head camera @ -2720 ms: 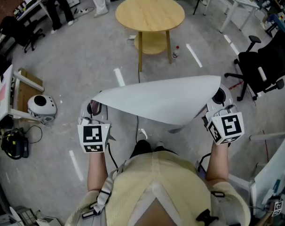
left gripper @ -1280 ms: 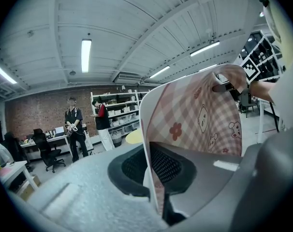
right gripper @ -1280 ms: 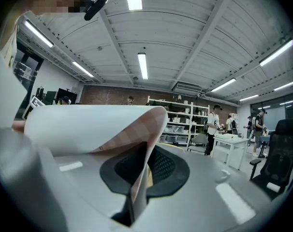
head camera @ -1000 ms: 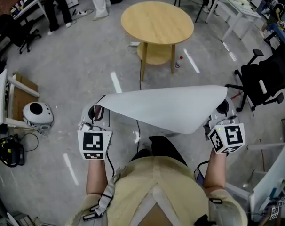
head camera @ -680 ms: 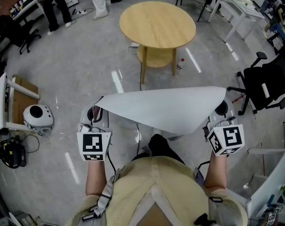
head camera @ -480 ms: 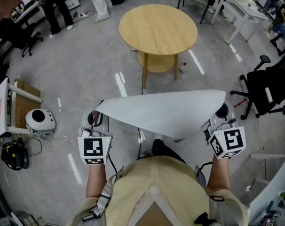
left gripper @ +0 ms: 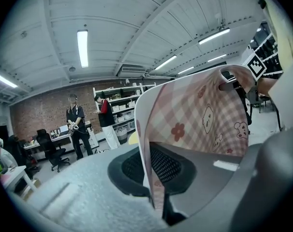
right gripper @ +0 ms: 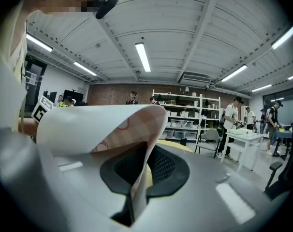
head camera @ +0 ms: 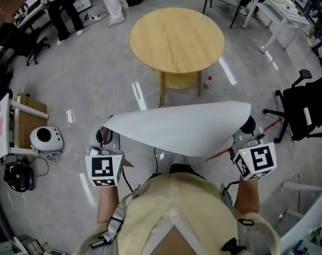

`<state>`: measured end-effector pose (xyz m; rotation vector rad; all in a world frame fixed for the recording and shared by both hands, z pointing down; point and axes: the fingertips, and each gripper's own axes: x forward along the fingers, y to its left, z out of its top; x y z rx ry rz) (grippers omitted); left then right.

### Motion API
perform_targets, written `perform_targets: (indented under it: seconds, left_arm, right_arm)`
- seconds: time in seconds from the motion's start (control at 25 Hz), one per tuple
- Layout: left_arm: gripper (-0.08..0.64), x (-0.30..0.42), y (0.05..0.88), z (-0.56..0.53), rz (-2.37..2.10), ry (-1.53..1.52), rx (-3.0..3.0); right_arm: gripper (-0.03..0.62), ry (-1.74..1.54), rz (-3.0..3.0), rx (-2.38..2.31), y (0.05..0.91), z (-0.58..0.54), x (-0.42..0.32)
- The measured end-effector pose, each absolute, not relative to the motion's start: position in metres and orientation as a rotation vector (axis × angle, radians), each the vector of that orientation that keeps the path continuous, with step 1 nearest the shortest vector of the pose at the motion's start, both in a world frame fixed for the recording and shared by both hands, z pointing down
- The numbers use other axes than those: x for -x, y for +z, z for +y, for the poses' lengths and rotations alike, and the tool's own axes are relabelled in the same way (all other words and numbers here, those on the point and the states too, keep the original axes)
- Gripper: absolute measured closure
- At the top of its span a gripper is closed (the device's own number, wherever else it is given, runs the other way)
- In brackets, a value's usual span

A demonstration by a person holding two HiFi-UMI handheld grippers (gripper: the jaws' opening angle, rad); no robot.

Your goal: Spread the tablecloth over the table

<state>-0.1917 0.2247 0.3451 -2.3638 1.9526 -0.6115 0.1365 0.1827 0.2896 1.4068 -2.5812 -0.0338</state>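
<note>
Cloth [head camera: 182,129] is held aloft, a corner pinched tight in the left gripper [left gripper: 153,182] and the right gripper [right gripper: 139,178]. The table [head camera: 177,39] has been brought nearer (still apart), so spreading is not yet begun.

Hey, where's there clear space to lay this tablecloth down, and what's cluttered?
The top of the round wooden table is bare all over. The grey floor between it and the held tablecloth is open too. Crowded spots: a small bottle by a table leg, an office chair at right, and a white domed device at left.
</note>
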Motion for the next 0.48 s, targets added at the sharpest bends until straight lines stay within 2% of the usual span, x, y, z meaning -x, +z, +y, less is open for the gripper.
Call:
perform_targets:
  seconds: [0.48]
  left_arm:
    - [0.554,0.18,0.33,0.16,1.966,-0.653,2.311]
  right_arm:
    - [0.584,-0.061,-2.62,-1.424,0.281,0.112,-0.148]
